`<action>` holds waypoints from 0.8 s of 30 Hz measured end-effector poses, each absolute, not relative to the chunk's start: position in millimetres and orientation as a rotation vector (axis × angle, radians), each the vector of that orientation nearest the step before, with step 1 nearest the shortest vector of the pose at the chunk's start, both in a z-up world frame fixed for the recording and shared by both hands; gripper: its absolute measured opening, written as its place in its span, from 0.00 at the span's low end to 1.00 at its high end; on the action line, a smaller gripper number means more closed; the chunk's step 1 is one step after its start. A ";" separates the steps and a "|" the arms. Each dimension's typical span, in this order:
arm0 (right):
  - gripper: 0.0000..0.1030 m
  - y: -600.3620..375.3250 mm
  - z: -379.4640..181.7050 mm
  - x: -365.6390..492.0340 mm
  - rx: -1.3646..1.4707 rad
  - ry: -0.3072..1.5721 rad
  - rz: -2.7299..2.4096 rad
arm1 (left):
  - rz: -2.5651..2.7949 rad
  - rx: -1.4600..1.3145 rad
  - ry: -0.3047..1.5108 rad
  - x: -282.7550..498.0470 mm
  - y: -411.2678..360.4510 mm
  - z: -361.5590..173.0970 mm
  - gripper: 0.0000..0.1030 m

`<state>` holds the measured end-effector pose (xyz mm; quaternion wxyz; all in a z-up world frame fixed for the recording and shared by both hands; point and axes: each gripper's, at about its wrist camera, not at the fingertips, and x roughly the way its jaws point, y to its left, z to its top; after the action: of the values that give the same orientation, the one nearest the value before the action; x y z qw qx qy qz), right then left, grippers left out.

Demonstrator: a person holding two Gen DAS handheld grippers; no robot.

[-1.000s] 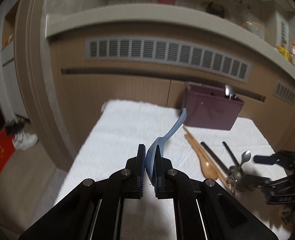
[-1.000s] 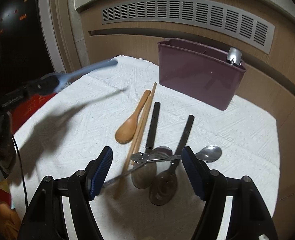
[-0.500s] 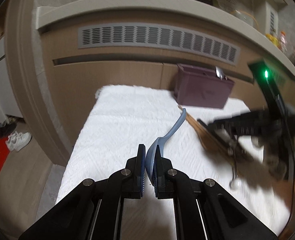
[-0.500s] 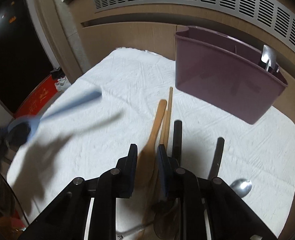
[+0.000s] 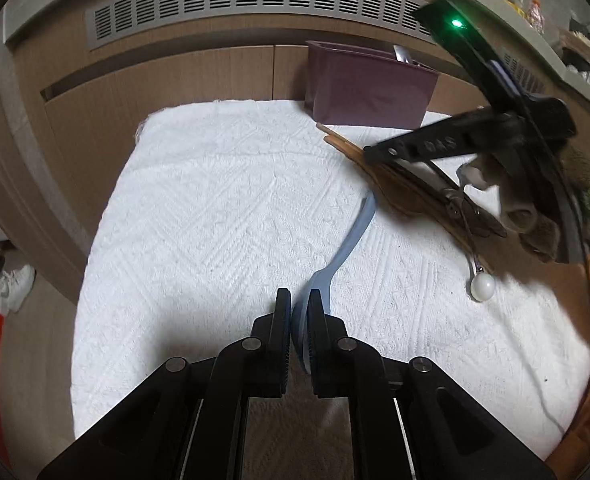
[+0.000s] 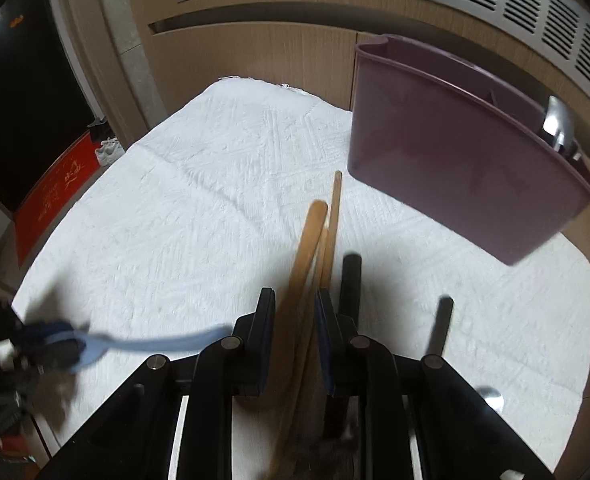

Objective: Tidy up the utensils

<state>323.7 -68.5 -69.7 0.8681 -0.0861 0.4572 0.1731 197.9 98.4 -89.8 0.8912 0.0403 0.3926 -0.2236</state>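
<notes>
My left gripper (image 5: 298, 300) is shut on the bowl of a light blue plastic spoon (image 5: 347, 248), whose handle points forward low over the white cloth (image 5: 215, 220). The jaws of my right gripper (image 6: 294, 296) are closing around the handles of a wooden spoon (image 6: 311, 232) and wooden chopsticks (image 6: 335, 208), with the pads against them. In the left wrist view the right gripper (image 5: 375, 156) stands over those wooden pieces. A purple utensil caddy (image 6: 455, 160) stands at the back of the cloth with a metal spoon (image 6: 557, 120) in its right end.
Two black-handled utensils (image 6: 351, 280) lie just right of the right gripper. A steel spoon bowl (image 5: 482, 288) rests near the cloth's front right. A wooden cabinet front with a vent grille (image 5: 255, 4) runs behind. The blue spoon (image 6: 167, 340) reaches in from the left.
The right gripper went from wide open over the metal utensils to nearly closed, shifting left onto the wooden spoon and chopsticks. The left gripper tilted and sank with the blue spoon toward the cloth.
</notes>
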 end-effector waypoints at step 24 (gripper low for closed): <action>0.12 -48.5 -73.6 392.9 -0.179 1.032 0.304 | -0.562 0.130 0.738 196.2 111.0 -62.2 0.56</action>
<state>392.9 -48.5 -73.6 0.8549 -0.0850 0.4909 0.1447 196.2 111.0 -62.2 0.8922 0.0629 0.3558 -0.2710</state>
